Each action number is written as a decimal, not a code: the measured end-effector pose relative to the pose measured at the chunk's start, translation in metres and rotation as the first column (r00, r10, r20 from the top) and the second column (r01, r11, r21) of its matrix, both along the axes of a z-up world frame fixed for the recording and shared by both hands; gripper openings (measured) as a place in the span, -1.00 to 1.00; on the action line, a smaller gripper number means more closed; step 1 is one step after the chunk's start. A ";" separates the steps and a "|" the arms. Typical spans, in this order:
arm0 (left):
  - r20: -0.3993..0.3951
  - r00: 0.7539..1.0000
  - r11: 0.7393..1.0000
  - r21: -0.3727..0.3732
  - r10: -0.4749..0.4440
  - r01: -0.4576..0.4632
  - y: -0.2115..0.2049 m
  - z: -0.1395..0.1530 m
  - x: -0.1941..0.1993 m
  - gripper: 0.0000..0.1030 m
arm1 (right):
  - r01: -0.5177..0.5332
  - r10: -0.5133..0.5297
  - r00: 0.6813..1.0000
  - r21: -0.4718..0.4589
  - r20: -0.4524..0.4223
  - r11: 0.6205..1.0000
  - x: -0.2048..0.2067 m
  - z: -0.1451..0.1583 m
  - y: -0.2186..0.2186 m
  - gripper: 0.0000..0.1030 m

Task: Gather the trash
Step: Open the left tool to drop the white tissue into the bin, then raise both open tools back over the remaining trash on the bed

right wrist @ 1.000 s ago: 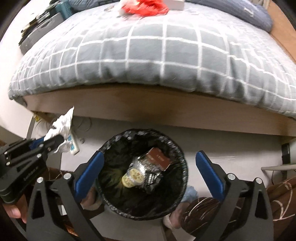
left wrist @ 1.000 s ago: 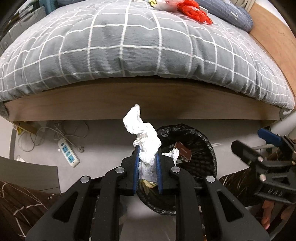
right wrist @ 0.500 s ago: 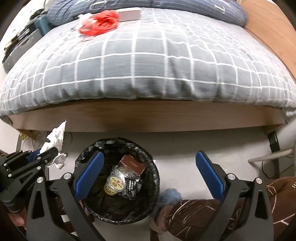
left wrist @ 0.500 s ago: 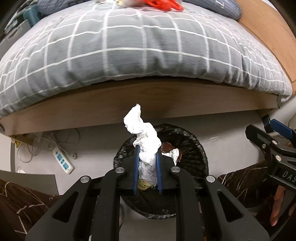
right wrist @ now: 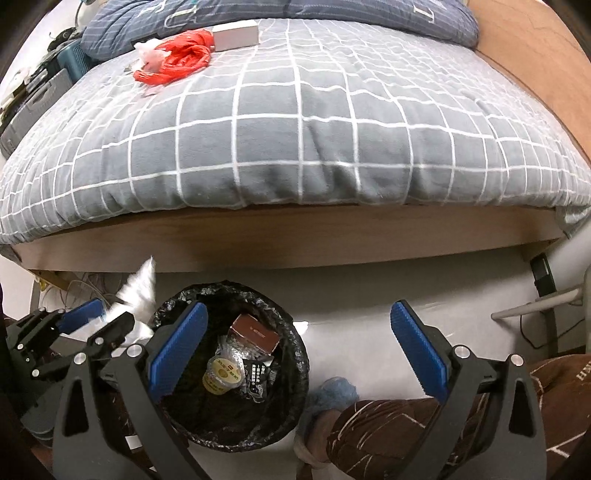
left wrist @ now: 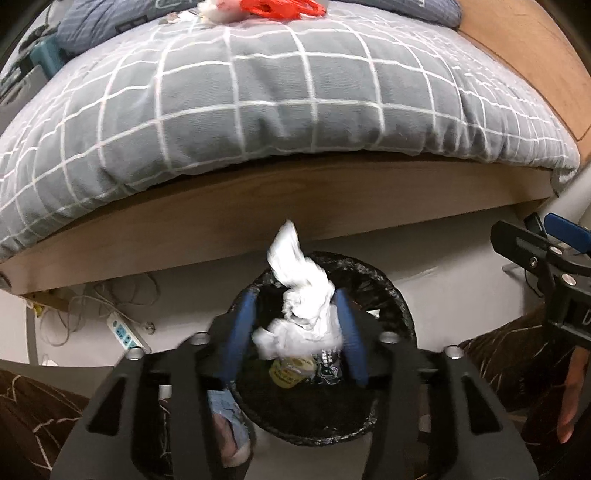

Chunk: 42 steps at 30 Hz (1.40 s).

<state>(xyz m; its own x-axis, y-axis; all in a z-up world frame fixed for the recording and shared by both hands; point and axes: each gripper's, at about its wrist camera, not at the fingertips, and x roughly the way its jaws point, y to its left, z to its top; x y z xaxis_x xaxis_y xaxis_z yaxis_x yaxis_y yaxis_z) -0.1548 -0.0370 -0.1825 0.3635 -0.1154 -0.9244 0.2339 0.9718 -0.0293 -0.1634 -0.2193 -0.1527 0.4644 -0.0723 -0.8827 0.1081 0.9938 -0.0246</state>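
Left gripper (left wrist: 293, 332) jaws opening, crumpled white tissue (left wrist: 303, 295) between, above black-lined round bin (left wrist: 399, 310); right gripper (right wrist: 295, 347) spread, empty.

A bed (right wrist: 295, 236) with a wooden frame and grey checked duvet (right wrist: 295, 129) fills twelve o'clock, pale floor (right wrist: 351, 291) below, a power strip (left wrist: 125, 334) at eight.

Floor (right wrist: 351, 295), lower frame: black-lined bin (right wrist: 295, 354), power strip (left wrist: 123, 334). Bed (right wrist: 295, 129), upper frame: red bag (right wrist: 177, 55), white box (right wrist: 236, 35), pillow (right wrist: 332, 14).
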 end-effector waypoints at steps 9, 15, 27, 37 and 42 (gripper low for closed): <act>0.100 0.992 0.997 -0.009 0.076 -0.076 0.017 0.031 0.011 0.80 | -0.029 0.030 0.997 -0.019 0.066 0.999 0.009 0.018 0.009 0.85; 0.166 0.978 0.992 -0.018 0.123 -0.121 0.030 0.057 0.030 0.89 | -0.051 0.054 0.987 -0.023 0.154 0.998 0.019 0.043 0.014 0.85; 0.242 0.950 0.980 -0.032 0.197 -0.196 0.060 0.085 0.077 0.89 | -0.104 0.108 0.960 -0.029 0.257 0.994 0.071 0.071 0.027 0.85; 0.279 0.929 0.970 -0.041 0.243 -0.241 0.073 0.098 0.140 0.89 | -0.136 0.134 0.947 -0.015 0.293 0.991 0.126 0.086 0.032 0.82; 0.279 0.929 0.970 -0.059 0.244 -0.237 0.073 0.102 0.170 0.89 | -0.144 0.142 0.943 -0.014 0.301 0.989 0.158 0.091 0.033 0.79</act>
<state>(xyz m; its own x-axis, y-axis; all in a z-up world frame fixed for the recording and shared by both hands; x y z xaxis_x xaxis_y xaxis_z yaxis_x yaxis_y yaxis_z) 0.0149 0.0362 -0.0804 0.6282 -0.0130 -0.7779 -0.0042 0.9998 -0.0201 -0.0052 -0.1859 -0.0614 0.7130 0.0206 -0.7009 -0.0338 0.9994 -0.0051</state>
